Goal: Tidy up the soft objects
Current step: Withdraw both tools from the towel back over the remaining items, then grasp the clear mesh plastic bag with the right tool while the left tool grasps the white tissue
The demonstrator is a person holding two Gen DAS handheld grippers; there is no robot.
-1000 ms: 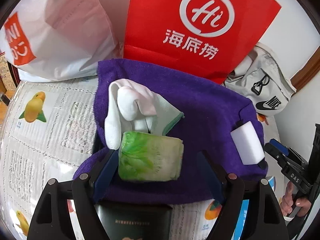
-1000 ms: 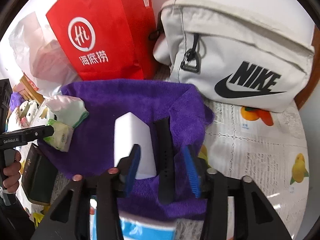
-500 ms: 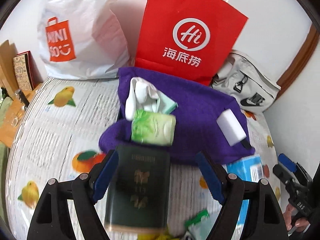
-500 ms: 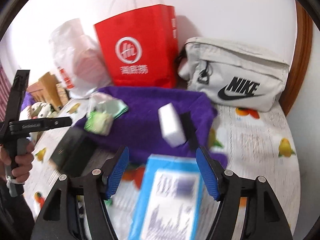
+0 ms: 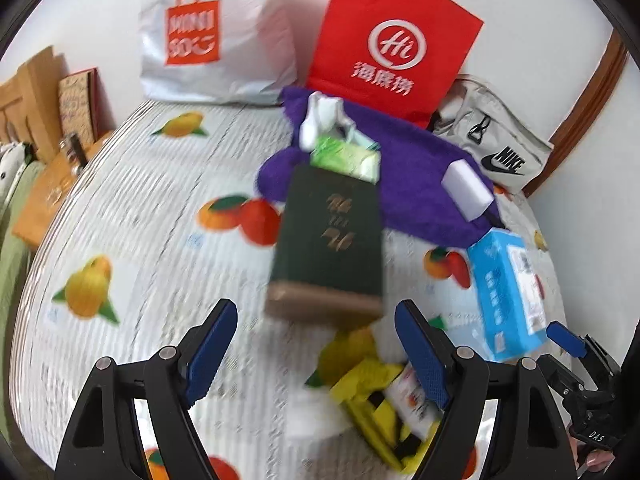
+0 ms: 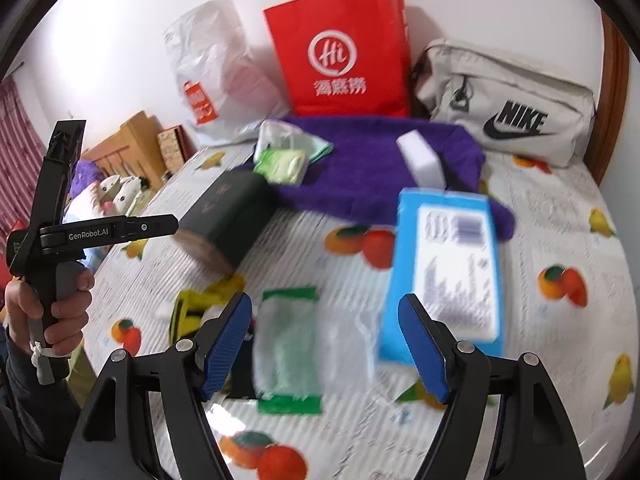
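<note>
A purple towel (image 5: 412,184) (image 6: 368,168) lies at the back of the table. On it are white socks (image 5: 320,116), a green tissue pack (image 5: 346,160) (image 6: 282,164) and a white sponge (image 5: 466,190) (image 6: 418,156). My left gripper (image 5: 316,352) is open and empty, well in front of the towel. My right gripper (image 6: 326,344) is open and empty above a green-edged packet (image 6: 288,344).
A dark green box (image 5: 332,248) (image 6: 224,216) and a blue box (image 5: 508,292) (image 6: 448,272) lie in front of the towel. Yellow packets (image 5: 376,400) lie near the front. A red bag (image 5: 392,40), a white bag (image 5: 208,36) and a grey Nike pouch (image 6: 508,108) stand at the back.
Both grippers have pulled back and up from the towel. The left one is away from the tissue pack, the right one away from the sponge. Both are open and empty.
</note>
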